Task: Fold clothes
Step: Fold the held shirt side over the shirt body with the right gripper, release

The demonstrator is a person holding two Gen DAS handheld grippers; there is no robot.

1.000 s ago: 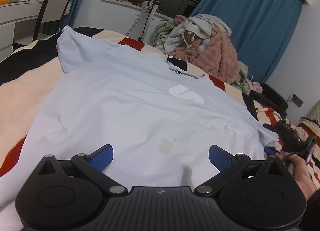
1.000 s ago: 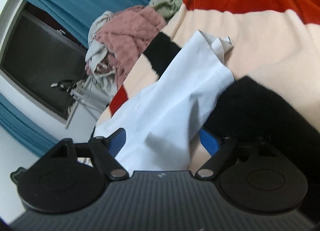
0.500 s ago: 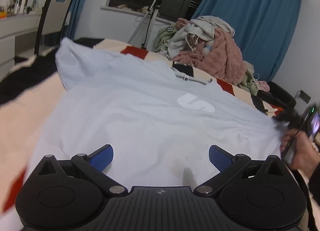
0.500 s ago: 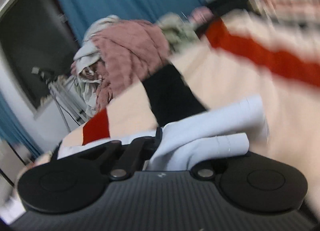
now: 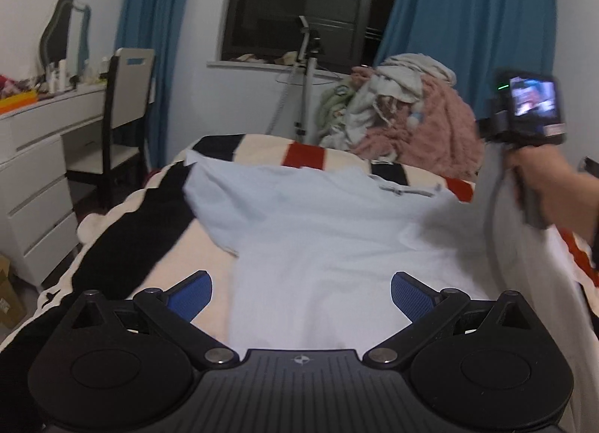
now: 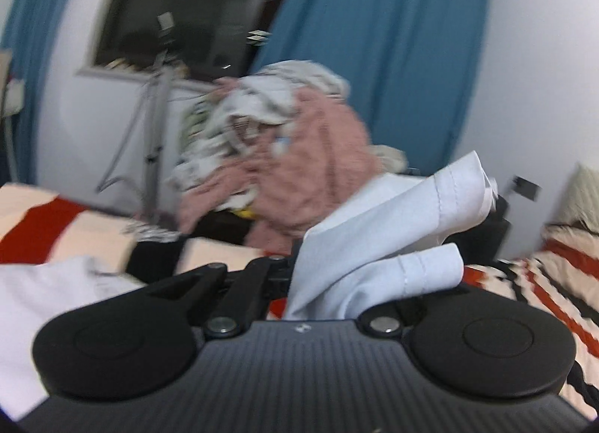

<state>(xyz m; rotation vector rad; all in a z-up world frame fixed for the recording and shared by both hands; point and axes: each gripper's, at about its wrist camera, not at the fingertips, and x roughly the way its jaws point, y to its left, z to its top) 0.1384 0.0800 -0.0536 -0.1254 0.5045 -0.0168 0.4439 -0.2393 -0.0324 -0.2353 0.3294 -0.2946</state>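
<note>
A pale blue T-shirt [image 5: 322,230] lies spread on the striped bed [image 5: 123,242]. My left gripper [image 5: 301,296] is open, its blue pads on either side of the shirt's near hem, holding nothing. My right gripper [image 6: 299,275] is shut on the shirt's right sleeve [image 6: 397,242] and holds it lifted above the bed. In the left wrist view the right gripper's handle and camera [image 5: 528,111] are raised at the right, with the shirt's right side [image 5: 524,245] hanging from it.
A pile of pink and white clothes [image 5: 404,118] sits at the far end of the bed. A white desk [image 5: 33,156] and a chair [image 5: 123,111] stand at the left. A tripod [image 5: 307,77] stands by the window.
My right gripper closed on the shirt's right sleeve and lifted it up off the bed. My left gripper rose and pulled back toward the hem, still open.
</note>
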